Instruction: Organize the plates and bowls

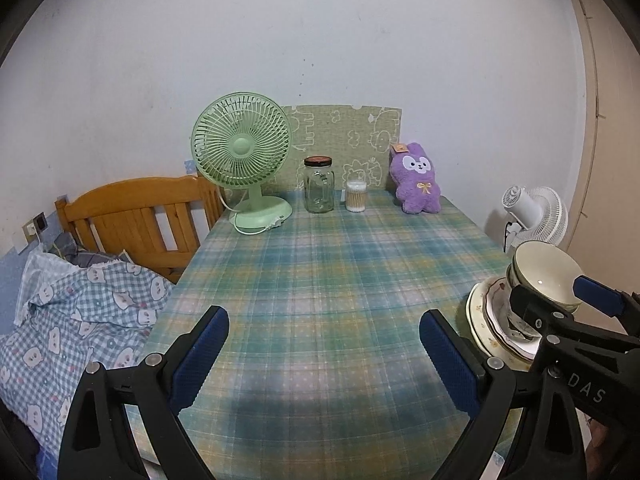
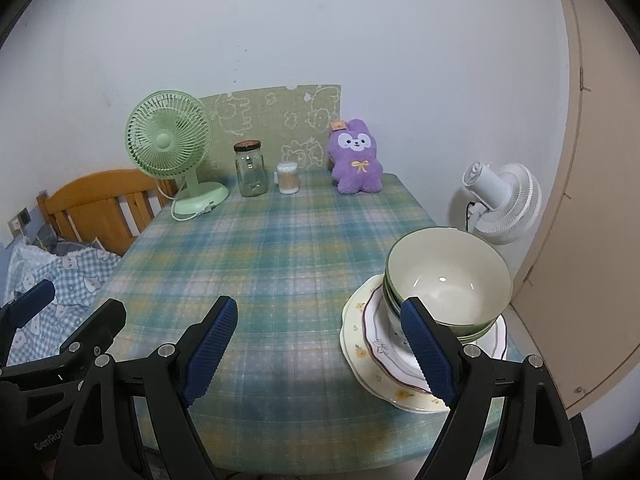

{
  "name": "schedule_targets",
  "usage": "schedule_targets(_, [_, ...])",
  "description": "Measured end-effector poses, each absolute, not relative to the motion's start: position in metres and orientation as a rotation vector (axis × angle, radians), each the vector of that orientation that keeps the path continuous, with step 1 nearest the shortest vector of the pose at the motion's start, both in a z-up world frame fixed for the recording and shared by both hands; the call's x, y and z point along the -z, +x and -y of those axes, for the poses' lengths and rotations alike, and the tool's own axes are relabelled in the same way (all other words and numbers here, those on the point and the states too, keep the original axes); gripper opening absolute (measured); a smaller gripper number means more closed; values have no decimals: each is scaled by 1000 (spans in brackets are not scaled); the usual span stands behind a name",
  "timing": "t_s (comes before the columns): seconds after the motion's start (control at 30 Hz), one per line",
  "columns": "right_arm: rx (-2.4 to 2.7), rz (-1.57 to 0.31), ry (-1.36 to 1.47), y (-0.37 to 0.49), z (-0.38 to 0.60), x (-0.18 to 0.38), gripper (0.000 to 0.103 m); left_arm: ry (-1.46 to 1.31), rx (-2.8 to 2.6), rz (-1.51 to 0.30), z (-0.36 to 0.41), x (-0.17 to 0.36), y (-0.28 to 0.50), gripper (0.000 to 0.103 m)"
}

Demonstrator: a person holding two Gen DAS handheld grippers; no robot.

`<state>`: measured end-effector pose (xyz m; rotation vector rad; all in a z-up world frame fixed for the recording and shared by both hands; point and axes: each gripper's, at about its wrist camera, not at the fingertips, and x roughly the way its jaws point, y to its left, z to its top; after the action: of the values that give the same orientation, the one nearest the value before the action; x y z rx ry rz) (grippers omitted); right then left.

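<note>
Cream bowls point(image 2: 448, 280) with green rims are nested on stacked plates point(image 2: 360, 344) at the table's right front edge; the lower plate has yellow flowers, the upper a brown rim line. The same bowls point(image 1: 548, 272) and plates point(image 1: 486, 320) show at the right of the left wrist view. My right gripper point(image 2: 324, 356) is open, its right finger point(image 2: 428, 356) in front of the stack, nothing between the pads. My left gripper point(image 1: 324, 360) is open over bare tablecloth, left of the stack. The right gripper point(image 1: 560, 300) also shows beside the bowls in the left wrist view.
A plaid cloth point(image 1: 320, 280) covers the table. At the back stand a green fan point(image 1: 244, 160), a glass jar point(image 1: 319, 184), a cotton swab tub point(image 1: 356, 196) and a purple plush point(image 1: 418, 180). A wooden bed frame point(image 1: 136, 216) and bedding lie left; a white fan point(image 2: 500, 200) stands right.
</note>
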<state>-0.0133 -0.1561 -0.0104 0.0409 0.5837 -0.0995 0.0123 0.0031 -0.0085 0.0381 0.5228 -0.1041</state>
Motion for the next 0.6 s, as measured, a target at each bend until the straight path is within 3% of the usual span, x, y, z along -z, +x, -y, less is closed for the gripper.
schedule_targets(0.6, [107,-581,38,-15,160,11,86,31,106,-532,-1,11,12,100])
